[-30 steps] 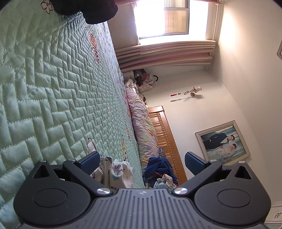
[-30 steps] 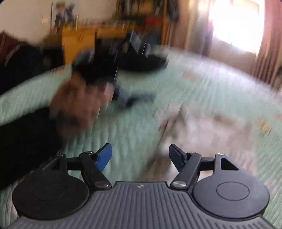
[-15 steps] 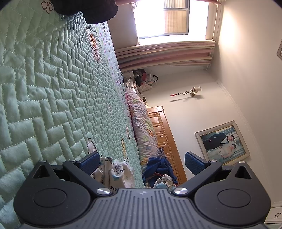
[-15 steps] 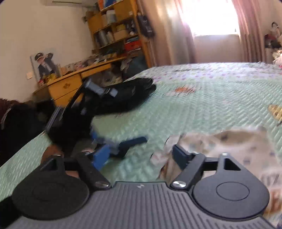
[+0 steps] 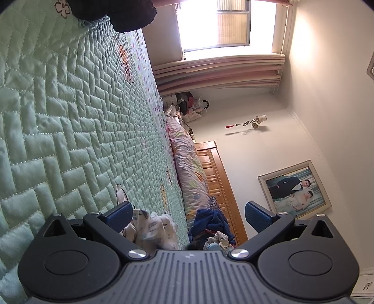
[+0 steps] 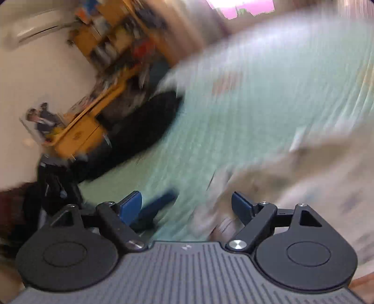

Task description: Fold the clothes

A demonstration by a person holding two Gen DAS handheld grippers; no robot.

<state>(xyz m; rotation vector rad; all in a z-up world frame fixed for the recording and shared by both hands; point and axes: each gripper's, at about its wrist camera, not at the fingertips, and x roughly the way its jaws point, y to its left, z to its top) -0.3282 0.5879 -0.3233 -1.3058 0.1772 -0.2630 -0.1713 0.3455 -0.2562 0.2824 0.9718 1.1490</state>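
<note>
Mint-green quilted bedspread covers the bed and fills most of both views; in the left wrist view it runs away toward a bright window and a wooden slatted headboard, with a framed photograph on the white wall. A crumpled white printed garment lies on the bedspread just beside the lower blue pad of the left hand-held gripper, whose jaws stand wide apart with nothing between them. A heap of dark blue clothing sits by the headboard, and a black garment lies at the far end of the bed.

From the right wrist, everything is smeared by blur. The right hand-held gripper has its jaws spread wide; the pale printed garment lies on the bedspread beside the right-hand pad, and I cannot tell whether it touches. A yellow wooden desk stands beyond the bed.
</note>
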